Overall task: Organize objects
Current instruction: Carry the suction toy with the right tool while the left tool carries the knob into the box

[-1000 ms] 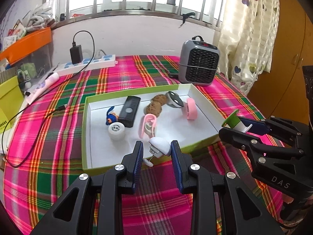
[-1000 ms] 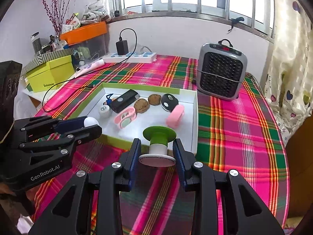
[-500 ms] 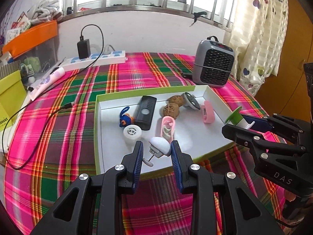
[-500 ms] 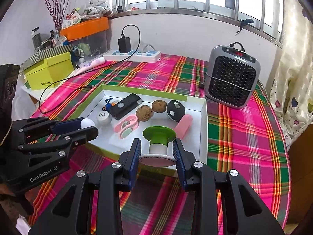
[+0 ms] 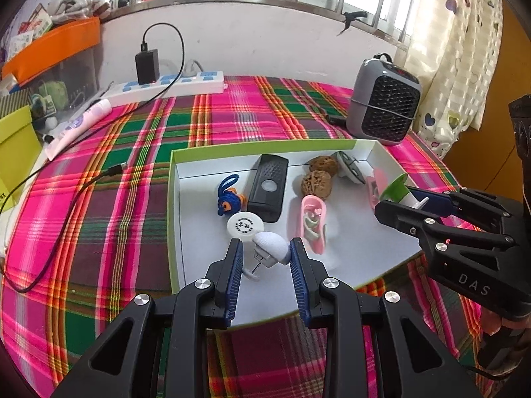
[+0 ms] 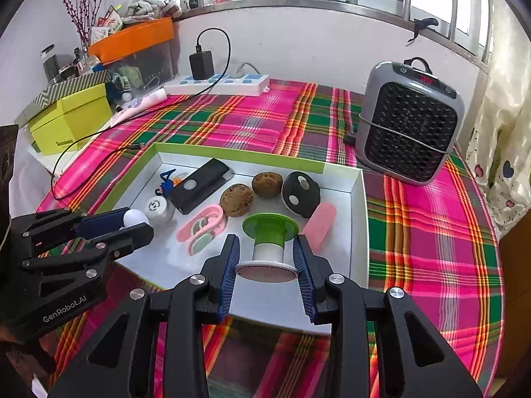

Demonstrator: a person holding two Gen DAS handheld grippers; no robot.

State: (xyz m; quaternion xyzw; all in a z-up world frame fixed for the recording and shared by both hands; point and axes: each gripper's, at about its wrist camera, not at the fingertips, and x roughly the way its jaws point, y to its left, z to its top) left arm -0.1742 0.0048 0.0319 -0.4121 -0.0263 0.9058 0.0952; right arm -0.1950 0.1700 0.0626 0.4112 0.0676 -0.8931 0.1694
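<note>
A shallow white tray with a green rim (image 5: 172, 199) (image 6: 360, 205) lies on the plaid cloth. It holds a black remote (image 5: 268, 187), two walnuts (image 5: 315, 182), a blue knitted charm (image 5: 227, 195), a white round tin (image 5: 245, 225), pink cases (image 5: 312, 222) and a black-and-white gadget (image 6: 300, 197). My left gripper (image 5: 265, 258) is shut on a small white plug-shaped object (image 5: 270, 248) above the tray's near part. My right gripper (image 6: 267, 260) is shut on a green-and-white spool (image 6: 268, 242) above the tray's near right part.
A grey heater (image 6: 410, 122) stands behind the tray to the right. A power strip with a black charger (image 5: 166, 83) and its cable (image 5: 66, 199) lie at the back left. A yellow-green box (image 6: 69, 116) and an orange bin (image 6: 132, 38) stand at the far left.
Both grippers have moved forward over the tray with their objects still held. The tray looks nearer and larger in both views.
</note>
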